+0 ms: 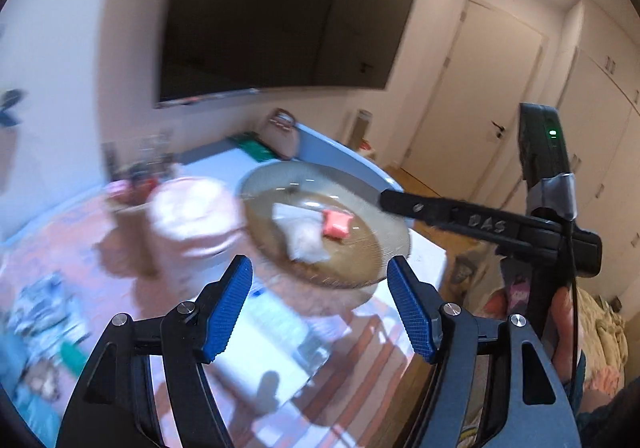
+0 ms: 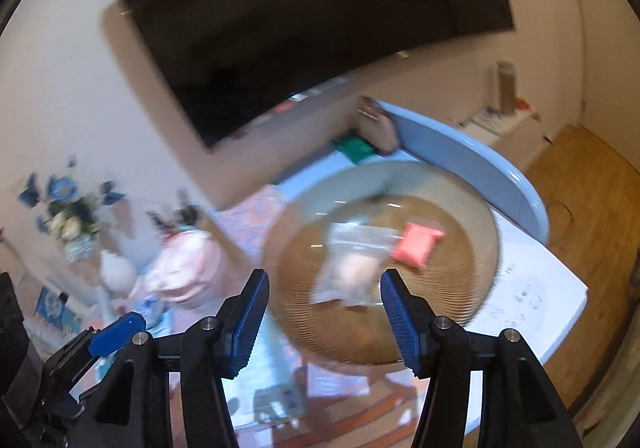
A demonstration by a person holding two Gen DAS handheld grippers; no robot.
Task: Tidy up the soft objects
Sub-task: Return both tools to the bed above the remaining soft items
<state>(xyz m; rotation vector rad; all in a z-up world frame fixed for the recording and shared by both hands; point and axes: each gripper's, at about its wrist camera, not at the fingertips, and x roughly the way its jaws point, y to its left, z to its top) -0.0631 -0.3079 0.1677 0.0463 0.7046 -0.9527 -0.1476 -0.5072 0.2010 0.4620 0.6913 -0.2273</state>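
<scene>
Largest first: we see the counter [image 2: 532,288] spread under both views, patterned cloth on its near part and a white sheet at its right corner. On it sits a broad amber glass bowl [image 2: 476,207], ribbed at the rim, and this is where the soft things lie. Inside it rest a clear pouch of pale filling [image 2: 352,268] and, just beside it to the right, a small coral-red packet [image 2: 418,244]. A pink cloth bundle [image 1: 192,215] stands on the counter left of the bowl, near its rim; we cannot tell through the blur whether they touch.

The relation our next move turns on: the clear pouch lies straight ahead of the right tool [image 2: 324,312], its long axis running away from us, roughly in line with the fingers. The red packet is ahead and to the right. From the left tool [image 1: 320,308] both lie ahead and slightly right, so we judge the right hand the nearer.

Both hands point down at a slant toward the bowl, side by side, the right tool's arm crossing the left view at its right edge. Each tool stands moderately wide, blue pads apart, with nothing between them and nothing held.
</scene>
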